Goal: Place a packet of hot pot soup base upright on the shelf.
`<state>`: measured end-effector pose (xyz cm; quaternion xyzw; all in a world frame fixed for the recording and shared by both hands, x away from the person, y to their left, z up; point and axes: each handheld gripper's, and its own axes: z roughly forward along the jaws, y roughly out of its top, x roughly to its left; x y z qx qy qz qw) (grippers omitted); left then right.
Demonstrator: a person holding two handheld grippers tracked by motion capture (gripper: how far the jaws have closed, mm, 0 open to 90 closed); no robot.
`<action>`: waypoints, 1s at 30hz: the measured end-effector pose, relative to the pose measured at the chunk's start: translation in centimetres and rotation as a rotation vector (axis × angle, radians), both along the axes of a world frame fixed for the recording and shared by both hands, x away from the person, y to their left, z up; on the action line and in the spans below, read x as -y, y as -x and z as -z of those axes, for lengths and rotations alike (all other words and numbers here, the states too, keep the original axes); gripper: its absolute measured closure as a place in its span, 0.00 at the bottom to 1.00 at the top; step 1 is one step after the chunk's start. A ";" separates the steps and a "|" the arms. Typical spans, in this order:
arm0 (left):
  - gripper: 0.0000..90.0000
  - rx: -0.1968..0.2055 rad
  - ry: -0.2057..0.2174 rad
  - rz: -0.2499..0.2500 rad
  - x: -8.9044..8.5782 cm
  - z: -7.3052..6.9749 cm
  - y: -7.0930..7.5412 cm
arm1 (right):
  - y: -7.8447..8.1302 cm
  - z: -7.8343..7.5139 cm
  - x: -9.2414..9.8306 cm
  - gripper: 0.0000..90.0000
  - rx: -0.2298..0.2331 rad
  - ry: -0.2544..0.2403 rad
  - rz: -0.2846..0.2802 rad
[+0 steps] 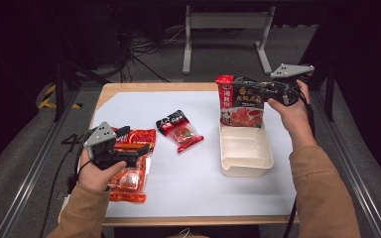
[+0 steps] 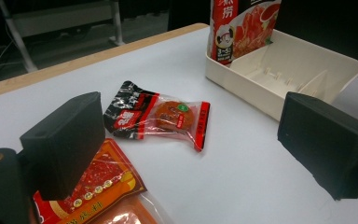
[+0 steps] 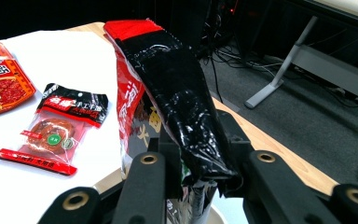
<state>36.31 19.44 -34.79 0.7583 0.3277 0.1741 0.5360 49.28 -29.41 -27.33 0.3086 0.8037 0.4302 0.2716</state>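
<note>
A tall red and black pouch (image 1: 240, 106) stands upright in the far end of a cream tray (image 1: 245, 153). My right gripper (image 1: 255, 93) comes in from the right and is shut on the pouch's upper edge. In the right gripper view the glossy pouch (image 3: 172, 88) runs up between the jaws, pinched at its near end by my right gripper (image 3: 196, 172). My left gripper (image 1: 134, 140) hovers open over a large orange-red packet (image 1: 129, 178) at the table's left. In its own view the left gripper (image 2: 191, 140) has nothing between its pads.
A small red and black snack packet (image 1: 180, 130) lies between the left packet and the tray, also in the left gripper view (image 2: 161, 114). The cream tray (image 2: 279, 70) has low dividers inside. A white sheet (image 1: 188, 183) covers the wooden table; a metal stand (image 1: 225, 22) is beyond it.
</note>
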 end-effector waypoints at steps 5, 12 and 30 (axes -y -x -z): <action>0.09 -0.002 -0.002 0.000 -0.1 0.0 0.0 | -0.1 0.7 0.1 0.81 -0.020 0.008 0.008; 0.09 -0.014 -0.004 0.001 0.1 0.1 -0.1 | -0.1 1.7 0.5 0.80 -0.055 0.000 0.017; 0.09 -0.033 -0.015 0.020 0.3 0.4 -0.5 | 0.6 3.7 1.8 0.82 -0.080 -0.008 0.034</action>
